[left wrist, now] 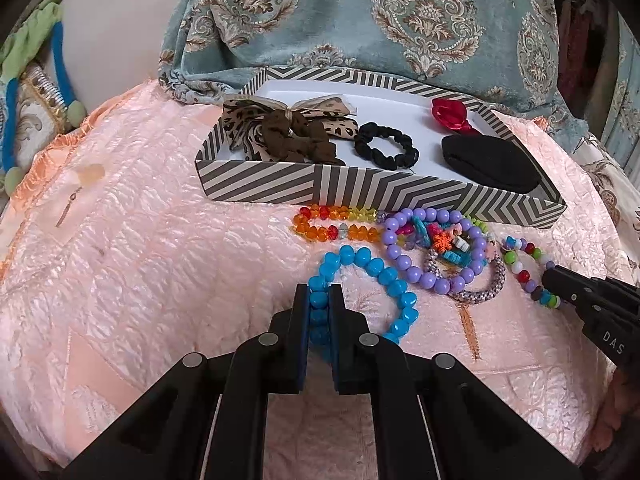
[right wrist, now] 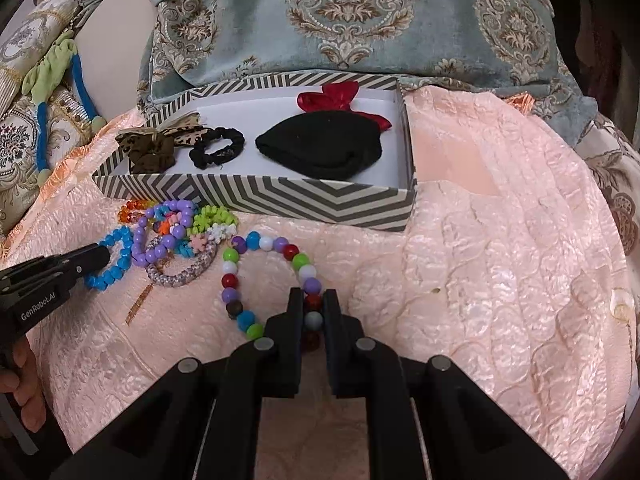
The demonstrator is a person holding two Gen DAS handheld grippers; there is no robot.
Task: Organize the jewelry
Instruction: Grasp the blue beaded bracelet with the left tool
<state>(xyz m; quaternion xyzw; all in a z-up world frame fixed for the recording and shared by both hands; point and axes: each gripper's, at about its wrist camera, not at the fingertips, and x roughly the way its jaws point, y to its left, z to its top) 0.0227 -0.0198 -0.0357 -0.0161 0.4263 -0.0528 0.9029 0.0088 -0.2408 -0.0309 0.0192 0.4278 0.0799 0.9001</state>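
Note:
My left gripper [left wrist: 319,294] is shut on a blue bead bracelet [left wrist: 376,268] lying on the pink quilted cloth [left wrist: 140,280]; it also shows in the right wrist view [right wrist: 105,256]. My right gripper [right wrist: 312,298] is shut on a multicolour bead bracelet [right wrist: 264,244], seen in the left wrist view [left wrist: 524,264] with the right gripper [left wrist: 552,276] at its near end. Between them lie a purple bead bracelet [left wrist: 432,276], an orange and red crystal bracelet [left wrist: 336,224], a silver woven bangle [left wrist: 480,292] and small flower-bead bracelets [left wrist: 436,236].
A striped shallow box [left wrist: 372,192] behind the bracelets holds a leopard bow scrunchie [left wrist: 288,128], a black scrunchie [left wrist: 386,146], a black cloth piece [left wrist: 492,164] and a red bow [left wrist: 450,116]. A patterned teal cushion [left wrist: 360,16] stands behind. A blue and green cord [left wrist: 36,80] hangs left.

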